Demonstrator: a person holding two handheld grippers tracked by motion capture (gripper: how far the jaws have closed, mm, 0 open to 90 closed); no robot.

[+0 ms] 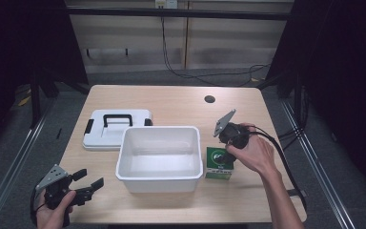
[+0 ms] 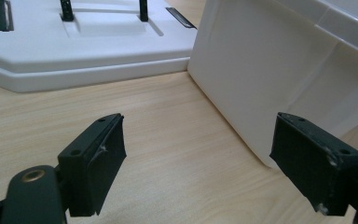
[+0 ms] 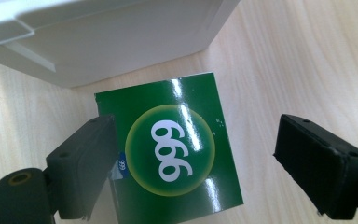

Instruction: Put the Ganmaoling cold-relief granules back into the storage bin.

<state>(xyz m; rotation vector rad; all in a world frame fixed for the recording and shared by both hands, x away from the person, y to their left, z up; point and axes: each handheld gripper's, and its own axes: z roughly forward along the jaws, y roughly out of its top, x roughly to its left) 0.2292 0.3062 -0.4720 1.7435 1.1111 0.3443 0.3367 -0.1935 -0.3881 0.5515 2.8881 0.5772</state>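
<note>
The table [image 1: 171, 102] has a pale wood top with rounded corners and a small dark round hole [image 1: 209, 99] near its far edge; it stands on a grey floor, with beige wall panels and loose black cables [image 1: 205, 74] behind it. In the middle of the table sits a white plastic bin [image 1: 160, 157], open and with nothing inside. Its white lid [image 1: 116, 128], with a black handle and black clips, lies flat toward the far left corner, just beside the bin. At the right side of the bin, close to its wall, lies a glossy green box [image 3: 172, 149] with a pale green circle that carries the white digits "999"; a small blue tag on its side also reads "999". The right gripper [image 1: 226, 155] hangs over this box with its jaws spread, one jaw at the box's edge and the other over bare wood; they do not pinch it. The left gripper [image 1: 89, 181] is at the near left corner, jaws also spread and holding nothing, pointing toward the bin and lid.
</note>
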